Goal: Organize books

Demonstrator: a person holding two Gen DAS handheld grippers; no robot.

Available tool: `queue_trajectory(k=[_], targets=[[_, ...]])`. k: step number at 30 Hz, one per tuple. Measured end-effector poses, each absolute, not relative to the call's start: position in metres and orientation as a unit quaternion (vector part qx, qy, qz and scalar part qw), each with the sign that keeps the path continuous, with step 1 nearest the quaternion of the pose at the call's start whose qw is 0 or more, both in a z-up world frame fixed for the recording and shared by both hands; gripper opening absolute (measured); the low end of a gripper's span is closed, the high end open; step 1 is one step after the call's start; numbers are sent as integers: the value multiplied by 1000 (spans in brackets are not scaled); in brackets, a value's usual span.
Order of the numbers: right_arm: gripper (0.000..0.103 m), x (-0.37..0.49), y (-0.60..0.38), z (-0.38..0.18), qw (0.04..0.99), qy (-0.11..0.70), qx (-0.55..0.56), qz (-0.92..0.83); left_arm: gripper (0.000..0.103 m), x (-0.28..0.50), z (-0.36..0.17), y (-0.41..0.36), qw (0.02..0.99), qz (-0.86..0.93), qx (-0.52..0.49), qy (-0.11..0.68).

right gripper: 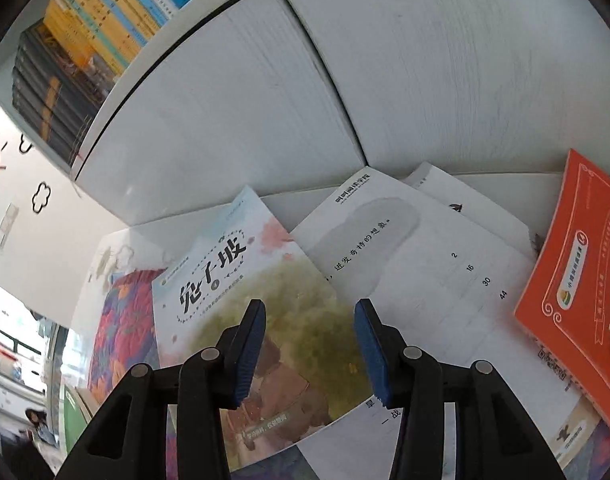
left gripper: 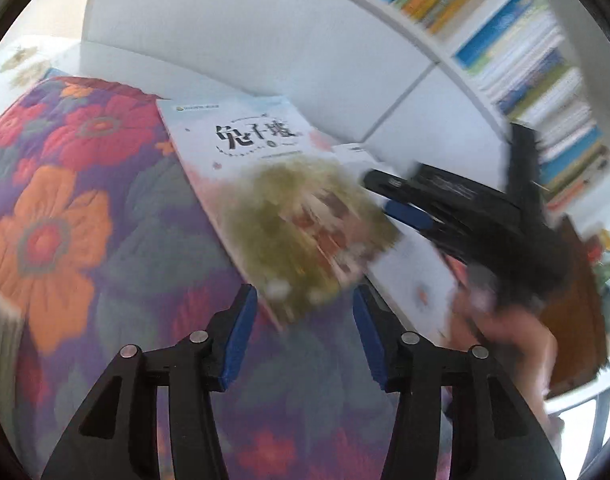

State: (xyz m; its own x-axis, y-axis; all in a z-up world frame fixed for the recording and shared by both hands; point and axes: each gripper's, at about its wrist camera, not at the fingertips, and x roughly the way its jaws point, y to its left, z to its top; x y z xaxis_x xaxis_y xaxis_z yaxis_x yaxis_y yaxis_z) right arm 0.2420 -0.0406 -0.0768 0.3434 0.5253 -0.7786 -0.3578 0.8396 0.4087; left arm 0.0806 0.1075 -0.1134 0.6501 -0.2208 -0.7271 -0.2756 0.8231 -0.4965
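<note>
Books lie loose just ahead of both tongs: the pale rabbit-hill book point(right gripper: 241, 304) with its olive-green cover sits beneath and between the blue pads of the right tongs point(right gripper: 309, 350), which stand apart and grip nothing. Right of them lies a white book point(right gripper: 417, 264), and farther right an orange book point(right gripper: 577, 288). The left tongs point(left gripper: 305, 336) also gape empty, the same pale book's corner just beyond their tips over a flowered quilt point(left gripper: 77, 208).
</note>
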Motion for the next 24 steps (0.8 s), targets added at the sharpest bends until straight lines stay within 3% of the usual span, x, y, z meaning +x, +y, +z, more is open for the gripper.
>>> queue_trajectory(k=[1,3,13,19,24], targets=[[45,241,-41,-76,813,507,83,273,57,96,-123,107,844,20,-289,451],[45,238,-40,-76,808,512,78,280,59,106,-123,103,849,18,-257,461],[45,212,-9,-80,747,559,67,354,59,104,-126,92,851,-1,-246,465],[45,219,-17,-69,816,514,-20,264,57,94,-128,111,849,-8,-291,442],[45,237,-36,-78,817,515,30,258,57,99,-131,119,867,6,-291,405]])
